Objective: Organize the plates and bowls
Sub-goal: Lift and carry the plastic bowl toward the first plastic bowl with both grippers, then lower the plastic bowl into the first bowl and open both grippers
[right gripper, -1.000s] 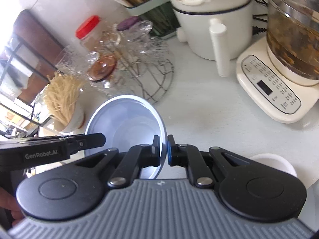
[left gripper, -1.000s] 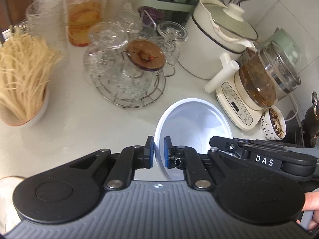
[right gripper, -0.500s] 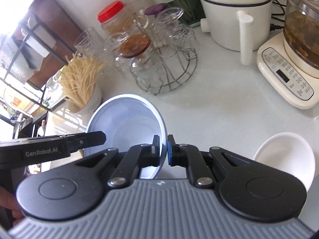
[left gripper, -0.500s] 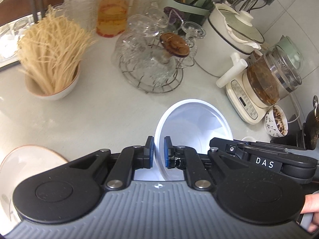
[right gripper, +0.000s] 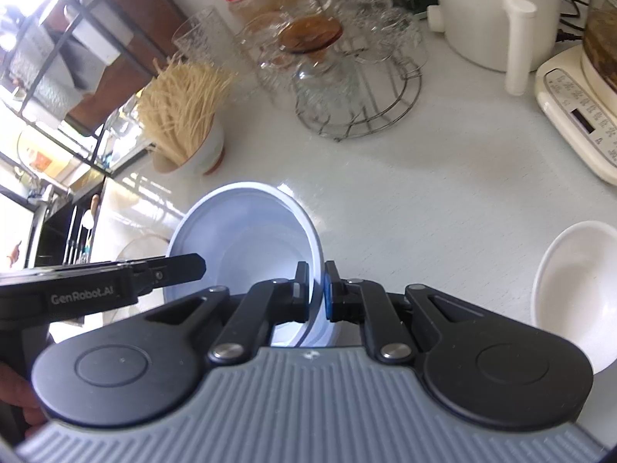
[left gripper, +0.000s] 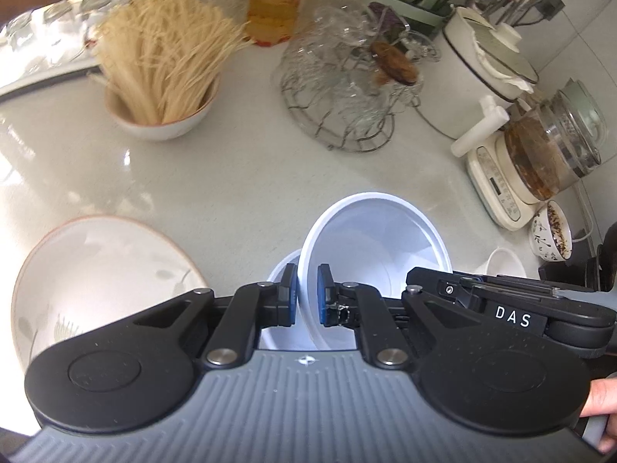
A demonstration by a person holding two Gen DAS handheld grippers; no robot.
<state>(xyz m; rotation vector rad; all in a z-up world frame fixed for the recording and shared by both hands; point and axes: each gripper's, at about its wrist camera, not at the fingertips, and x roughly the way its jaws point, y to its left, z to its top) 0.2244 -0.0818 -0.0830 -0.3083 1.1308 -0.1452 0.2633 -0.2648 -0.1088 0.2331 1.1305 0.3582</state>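
Two hand-held grippers, left (left gripper: 307, 301) and right (right gripper: 317, 293), each clamp opposite rims of one white bowl (left gripper: 370, 247) held tilted above the worktop (left gripper: 239, 177), its mouth facing the left camera. "DAS" and "GenRobot.AI" mark them. One patterned plate (left gripper: 96, 270) lies left; one small white bowl (right gripper: 574, 289) sits right.

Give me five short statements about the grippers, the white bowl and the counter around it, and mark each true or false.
1. Both grippers clamp the rim of the white bowl. True.
2. The left gripper is wide open. False: it is shut on the rim.
3. The noodle bowl is empty. False: it is full of dry noodles.
4. The right gripper pinches the bowl's right edge. True.
5. The glasses rack lies overturned. False: it stands upright.
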